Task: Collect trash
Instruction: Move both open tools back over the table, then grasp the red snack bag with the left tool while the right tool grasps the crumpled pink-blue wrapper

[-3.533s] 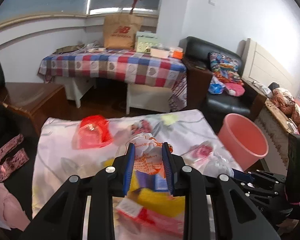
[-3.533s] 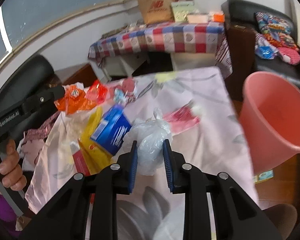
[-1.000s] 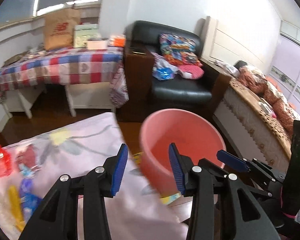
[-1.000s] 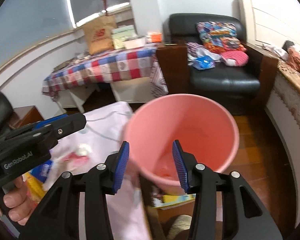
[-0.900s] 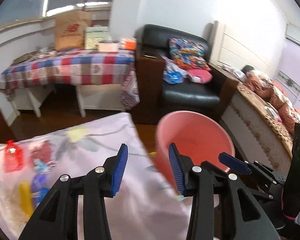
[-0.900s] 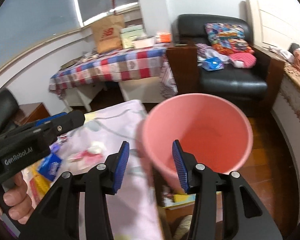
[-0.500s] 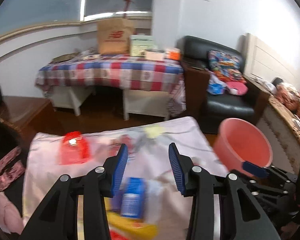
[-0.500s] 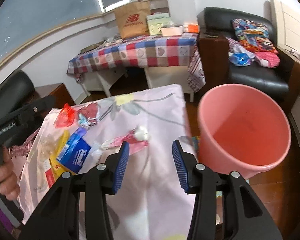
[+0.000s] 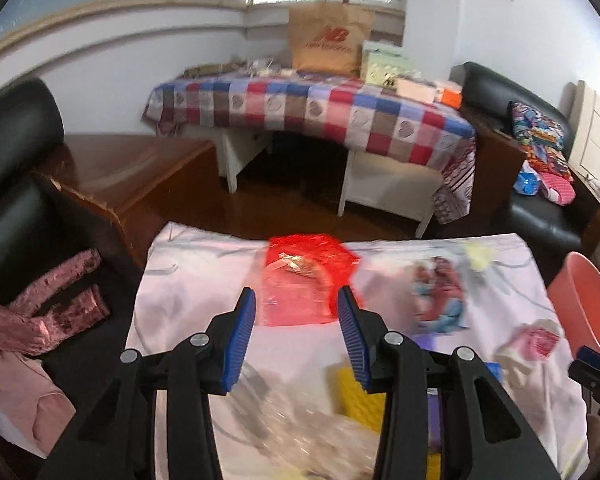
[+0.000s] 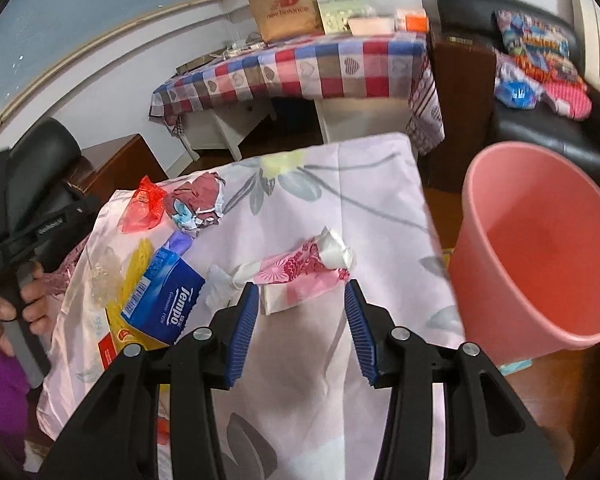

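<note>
My left gripper (image 9: 296, 312) is open and empty, just short of a red plastic wrapper (image 9: 304, 280) on the pink floral cloth (image 9: 188, 280). My right gripper (image 10: 298, 306) is open and empty, just short of a pink and white crumpled wrapper (image 10: 300, 266). A blue Tempo tissue pack (image 10: 164, 298), a yellow packet (image 10: 134, 270), a crumpled dark red and blue wrapper (image 10: 198, 202) and the red wrapper (image 10: 144, 204) lie to the left. The pink bucket (image 10: 540, 248) stands at the table's right edge and also shows in the left wrist view (image 9: 584, 304).
A checked-cloth table (image 9: 312, 108) with a brown paper bag (image 9: 328, 40) stands behind. A black sofa (image 10: 540, 120) with cushions is at the right. A wooden side table (image 9: 132, 176) and pink clothing (image 9: 40, 316) are at the left.
Both grippers dropped their trash into the pink bucket, opened, and swung back left over the cloth. The left one now faces the red wrapper, the right one the pink wrapper.
</note>
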Action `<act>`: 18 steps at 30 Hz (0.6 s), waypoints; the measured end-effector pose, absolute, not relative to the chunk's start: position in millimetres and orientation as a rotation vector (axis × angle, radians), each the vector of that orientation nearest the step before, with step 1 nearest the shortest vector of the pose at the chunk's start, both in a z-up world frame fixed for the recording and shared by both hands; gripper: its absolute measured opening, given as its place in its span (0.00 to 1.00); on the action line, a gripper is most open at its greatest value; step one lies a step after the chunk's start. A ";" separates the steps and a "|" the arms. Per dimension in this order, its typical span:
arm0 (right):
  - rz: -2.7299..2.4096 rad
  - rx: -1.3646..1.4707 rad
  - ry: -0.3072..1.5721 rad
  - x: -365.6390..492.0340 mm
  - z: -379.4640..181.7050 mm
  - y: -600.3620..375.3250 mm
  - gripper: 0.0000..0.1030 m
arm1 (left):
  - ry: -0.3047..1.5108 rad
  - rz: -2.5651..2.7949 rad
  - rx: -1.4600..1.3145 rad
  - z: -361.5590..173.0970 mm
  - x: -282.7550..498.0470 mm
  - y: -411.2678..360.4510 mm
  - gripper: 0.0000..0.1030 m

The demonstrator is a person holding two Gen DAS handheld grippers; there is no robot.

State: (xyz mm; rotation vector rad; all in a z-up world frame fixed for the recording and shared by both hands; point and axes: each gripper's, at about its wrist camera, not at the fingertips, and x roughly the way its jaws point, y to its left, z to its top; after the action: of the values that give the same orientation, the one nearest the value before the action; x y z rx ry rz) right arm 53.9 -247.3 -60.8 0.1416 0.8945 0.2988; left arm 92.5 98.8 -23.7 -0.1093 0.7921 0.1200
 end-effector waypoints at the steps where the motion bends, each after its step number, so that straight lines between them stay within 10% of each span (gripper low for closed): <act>1: 0.300 0.147 0.898 54.3 -61.6 -246.5 0.44 | 0.804 0.124 -0.122 -28.3 96.7 103.6 0.41; 18: 0.522 0.058 1.004 125.9 -44.0 -145.4 0.44 | 0.945 0.086 -0.187 -86.7 145.6 122.8 0.40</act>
State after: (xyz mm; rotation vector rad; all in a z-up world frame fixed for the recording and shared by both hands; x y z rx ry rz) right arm 125.9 -145.4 -44.0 0.0576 1.0036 0.5219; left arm 145.6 122.8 -86.7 -0.1874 0.9445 0.0855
